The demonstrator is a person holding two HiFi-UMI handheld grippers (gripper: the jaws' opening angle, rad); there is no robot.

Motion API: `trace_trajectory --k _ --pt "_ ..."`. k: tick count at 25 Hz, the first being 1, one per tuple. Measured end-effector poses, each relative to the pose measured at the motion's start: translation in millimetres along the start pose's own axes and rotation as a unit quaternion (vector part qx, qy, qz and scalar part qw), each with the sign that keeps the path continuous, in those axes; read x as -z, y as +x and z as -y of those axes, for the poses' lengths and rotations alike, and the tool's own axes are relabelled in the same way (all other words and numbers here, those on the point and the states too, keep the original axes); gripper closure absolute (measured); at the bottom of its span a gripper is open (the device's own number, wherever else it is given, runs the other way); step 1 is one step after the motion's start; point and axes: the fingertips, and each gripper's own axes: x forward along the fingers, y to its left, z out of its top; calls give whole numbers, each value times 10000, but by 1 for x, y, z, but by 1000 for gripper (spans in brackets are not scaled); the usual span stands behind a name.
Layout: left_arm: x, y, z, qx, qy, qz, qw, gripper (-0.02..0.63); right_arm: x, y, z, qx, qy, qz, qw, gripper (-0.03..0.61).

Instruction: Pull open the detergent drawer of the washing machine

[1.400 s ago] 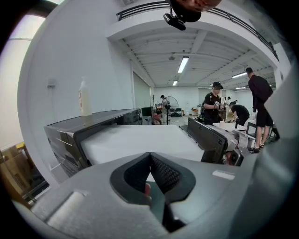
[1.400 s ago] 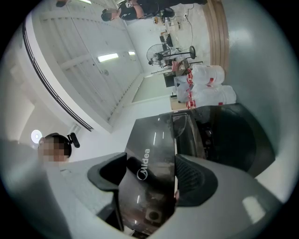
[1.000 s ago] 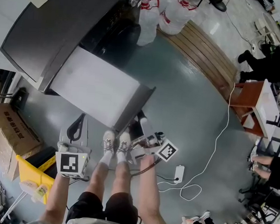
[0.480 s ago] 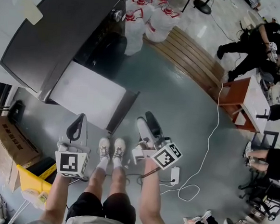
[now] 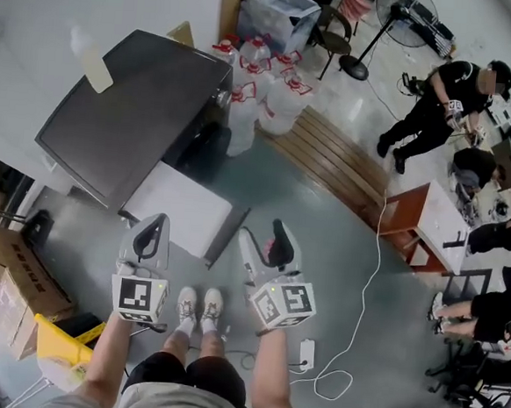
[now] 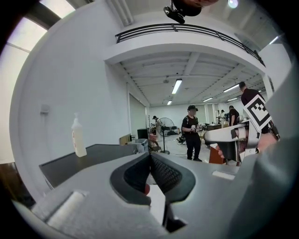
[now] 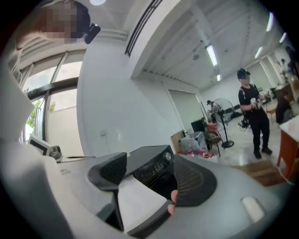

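The washing machine [image 5: 130, 114] has a dark top and a dark control panel with a knob [image 5: 222, 95]. A white flat panel [image 5: 188, 220] sticks out from its front. I cannot pick out the detergent drawer in any view. My left gripper [image 5: 152, 228] hovers over the white panel's near edge with its pads pressed together on nothing [image 6: 150, 156]. My right gripper [image 5: 264, 236] hangs over the floor just right of the panel, its jaws apart. Between its jaws, my right gripper [image 7: 149, 172] frames the control panel [image 7: 159, 165] and the white panel [image 7: 138, 198].
A soap bottle [image 5: 97, 67] stands on the machine top. Water jugs [image 5: 265, 85] crowd its right side, next to a wooden platform [image 5: 329, 160]. A reddish table [image 5: 417, 225], a person in black [image 5: 440, 99], a power strip [image 5: 307, 352] and cardboard boxes [image 5: 3, 276] surround me.
Both grippers have risen, the right one up from beside my feet. The head view has pulled back, so the machine looks smaller and farther.
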Motion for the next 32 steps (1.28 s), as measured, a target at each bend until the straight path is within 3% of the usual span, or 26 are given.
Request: trace_trajectory --k 8,14,32 --pt "-58 -31 -21 -140 62 335 9993 603 -53 0 -63 -68 -1141 122 9934 277" --pt "-82 -54 -33 -296 36 484 9984 603 -71 -10 -102 -101 -1602 242 9867 351" --pt "-88 -91 -45 -552 81 561 9969 603 -74 -24 -146 -292 -1852 407 9814 558"
